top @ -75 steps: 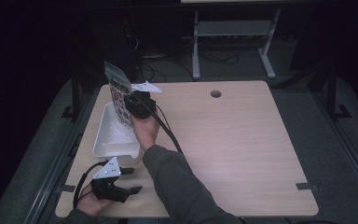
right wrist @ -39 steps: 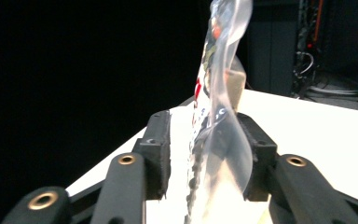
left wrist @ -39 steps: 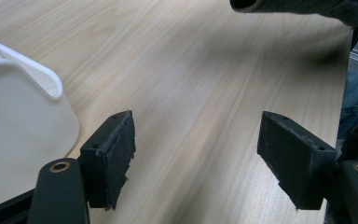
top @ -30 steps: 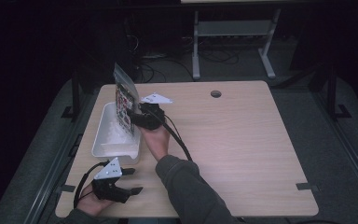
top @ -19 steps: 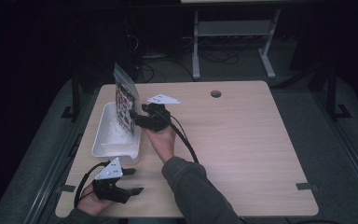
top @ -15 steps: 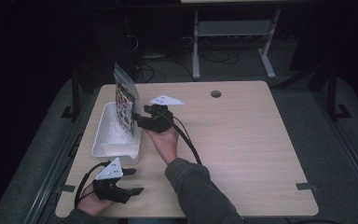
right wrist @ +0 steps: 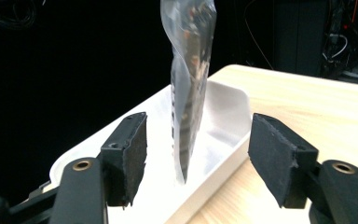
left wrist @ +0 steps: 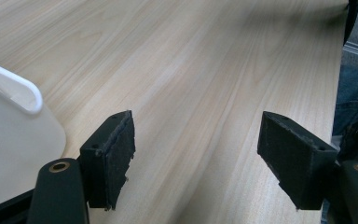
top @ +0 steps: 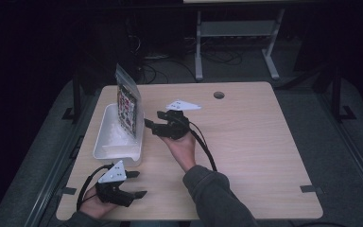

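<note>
A clear bag [top: 126, 105] with dark printed contents stands upright in a white tray [top: 105, 142] at the table's left side. My right gripper [top: 153, 119] hovers just right of the bag, jaws pointing at it. Its jaws have just been opening and stand apart with nothing pressed between them. In the right gripper view the bag [right wrist: 190, 79] rises from the tray [right wrist: 223, 116] a little beyond the right gripper [right wrist: 198, 121], untouched by either pad. My left gripper [top: 138, 183] rests open near the front left edge, below the tray; the left gripper [left wrist: 196, 126] holds nothing.
The light wooden table [top: 255, 142] has a round cable hole [top: 219, 94] at the back. A tray corner [left wrist: 14, 93] shows beside the left jaw. Dark floor, cables and a metal stand lie beyond the far edge.
My right gripper has let go of the bag and drawn back to the right, away from the tray. The bag stays upright in the tray. The left gripper has kept still.
</note>
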`<action>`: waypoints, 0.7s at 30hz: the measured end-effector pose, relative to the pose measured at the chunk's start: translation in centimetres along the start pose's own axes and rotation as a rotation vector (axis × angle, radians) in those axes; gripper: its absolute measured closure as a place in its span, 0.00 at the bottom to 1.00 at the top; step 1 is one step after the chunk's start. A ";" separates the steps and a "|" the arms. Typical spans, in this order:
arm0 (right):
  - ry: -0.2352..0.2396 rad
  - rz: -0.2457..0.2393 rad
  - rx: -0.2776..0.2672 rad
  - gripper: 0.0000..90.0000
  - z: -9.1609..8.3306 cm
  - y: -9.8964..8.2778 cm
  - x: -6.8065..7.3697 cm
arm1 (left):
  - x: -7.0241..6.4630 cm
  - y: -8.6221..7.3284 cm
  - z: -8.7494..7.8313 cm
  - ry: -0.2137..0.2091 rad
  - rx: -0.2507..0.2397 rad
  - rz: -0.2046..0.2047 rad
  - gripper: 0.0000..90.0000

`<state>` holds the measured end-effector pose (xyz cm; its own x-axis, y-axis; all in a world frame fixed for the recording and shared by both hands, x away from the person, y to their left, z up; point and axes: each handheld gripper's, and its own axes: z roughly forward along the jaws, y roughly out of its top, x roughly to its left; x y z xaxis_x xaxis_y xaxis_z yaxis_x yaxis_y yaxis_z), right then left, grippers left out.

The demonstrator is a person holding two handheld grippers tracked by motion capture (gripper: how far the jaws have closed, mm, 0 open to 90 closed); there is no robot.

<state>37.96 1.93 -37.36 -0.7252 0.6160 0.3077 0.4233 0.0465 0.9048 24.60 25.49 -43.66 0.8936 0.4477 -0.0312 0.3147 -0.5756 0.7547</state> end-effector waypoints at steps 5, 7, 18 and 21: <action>0.002 0.002 0.011 0.39 -1.3 -0.5 -0.8 | 0.0 0.0 0.1 -0.005 0.002 0.006 0.30; -0.001 -0.001 0.018 0.39 -1.8 -0.7 -1.1 | 0.0 0.1 0.2 -0.006 0.003 0.008 0.30; -0.006 0.005 0.042 0.36 -4.2 -1.3 -2.5 | 0.0 0.1 0.3 -0.011 0.002 0.010 0.29; -0.013 0.011 0.045 0.36 -4.9 -1.5 -3.0 | -0.1 0.1 0.3 -0.013 0.002 0.011 0.29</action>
<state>36.80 -3.81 -38.21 -0.7136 0.6266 0.3135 0.4552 0.0745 0.8873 24.69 25.18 -43.79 0.9009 0.4329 -0.0314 0.3056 -0.5814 0.7540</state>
